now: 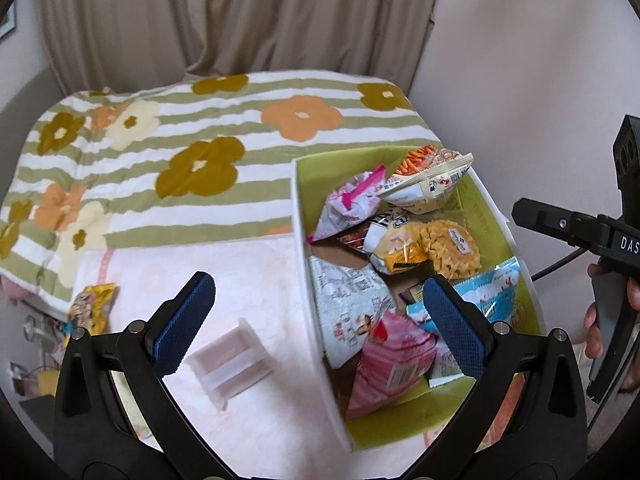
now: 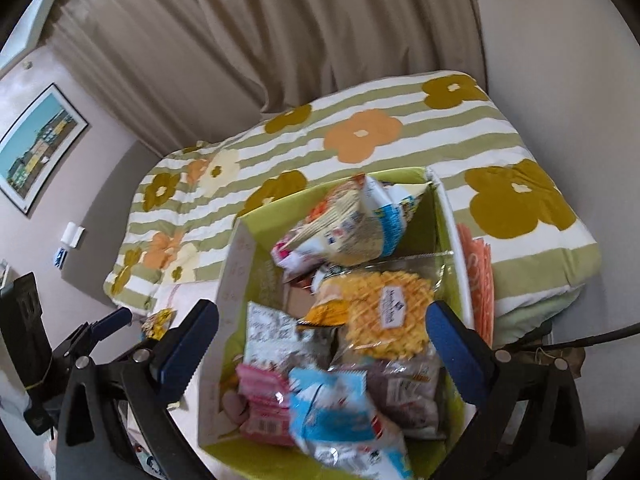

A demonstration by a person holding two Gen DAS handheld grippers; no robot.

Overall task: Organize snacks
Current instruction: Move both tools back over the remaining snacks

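Left gripper has its blue pads spread wide, nothing between them, hovering over the near left wall of the snack box. Right gripper is likewise spread wide and empty, above the box's contents.

The box is white outside, green inside, and sits on a pale pink sheet. Packets are piled loosely inside it: a round yellow waffle snack in clear wrap near the middle, a light blue packet at the near end (blurred, print unreadable), a pink packet just beside it, and a white printed packet against the left wall. At the far end a noodle-type bag leans on a pink-and-white packet.

Outside the box, a small clear plastic stand lies on the sheet between the left fingers, and a yellow packet sits near the sheet's left edge. A striped flower blanket lies folded behind; beige curtain beyond.
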